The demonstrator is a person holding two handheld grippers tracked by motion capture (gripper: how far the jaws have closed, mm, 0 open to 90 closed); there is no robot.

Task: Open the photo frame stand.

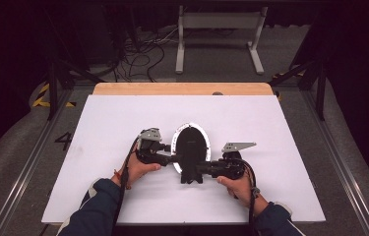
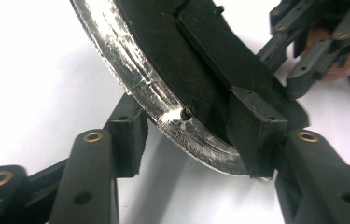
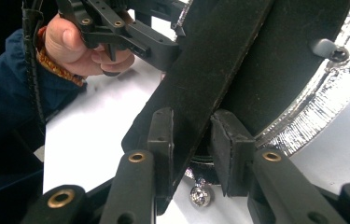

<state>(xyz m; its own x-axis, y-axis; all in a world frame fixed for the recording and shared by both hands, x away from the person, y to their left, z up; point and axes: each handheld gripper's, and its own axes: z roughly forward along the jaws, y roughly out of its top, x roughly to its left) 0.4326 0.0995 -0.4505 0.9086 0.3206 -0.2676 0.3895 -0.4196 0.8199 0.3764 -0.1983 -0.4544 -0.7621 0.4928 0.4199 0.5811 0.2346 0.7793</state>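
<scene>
My left tool (image 2: 189,147) is pinched on the rim of a black oval plate (image 1: 190,142) edged with a shiny silver band (image 2: 130,77); in the left gripper view one pad sits under the band and the other presses the black raised strip on the plate's face. My right tool (image 3: 193,147) is clamped on that same black strip (image 3: 210,74), a flat bar running across the plate, with a pad on each side of it and touching it. A small silver screw head (image 3: 199,196) shows just below the right tool's pads.

From the high view, the plate lies near the middle of the white table (image 1: 123,123), a little toward my side, held between the two tools: the left tool (image 1: 168,158) comes in from its left edge and the right tool (image 1: 202,168) from its lower right. My left hand (image 1: 140,169) and right hand (image 1: 238,186) grip the tool handles, with dark blue sleeves behind them. Each tool carries one grey three-cornered plate on top.

There is one plate and two tools on the table. Beyond the table's wooden far edge (image 1: 182,88) are a grey floor, a tangle of black cables (image 1: 138,59) and one pale metal stand (image 1: 219,37).
</scene>
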